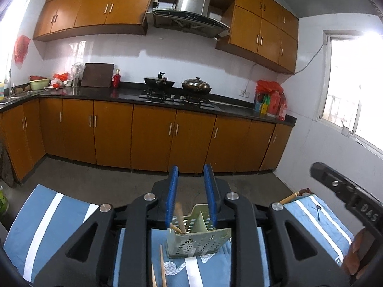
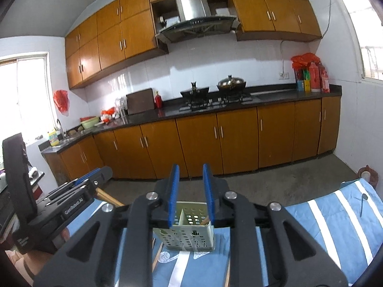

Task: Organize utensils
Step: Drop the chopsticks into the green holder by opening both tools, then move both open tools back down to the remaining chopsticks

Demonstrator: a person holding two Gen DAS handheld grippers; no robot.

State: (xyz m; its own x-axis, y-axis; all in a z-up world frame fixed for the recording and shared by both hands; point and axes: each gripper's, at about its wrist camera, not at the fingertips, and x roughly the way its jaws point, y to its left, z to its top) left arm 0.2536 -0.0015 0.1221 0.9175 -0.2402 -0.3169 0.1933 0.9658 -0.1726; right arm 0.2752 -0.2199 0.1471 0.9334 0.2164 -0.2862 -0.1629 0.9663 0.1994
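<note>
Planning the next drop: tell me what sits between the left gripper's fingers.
In the left wrist view, a chopstick standing in the utensil holder shows between the left gripper's fingers, untouched.

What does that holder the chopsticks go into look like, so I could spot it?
Start at the blue cloth with white stripes in the foreground. On it, just past the black claws, stands the pale green utensil holder, a small upright box. Unlike the loose chopsticks lying beside it, it is punched with round holes and split by a divider.

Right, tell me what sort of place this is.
A home kitchen, almost certainly: a gas hob with two woks under a range hood, wooden cabinets along a dark countertop, and a sink at the left end. The work surface is a striped blue cloth.
</note>
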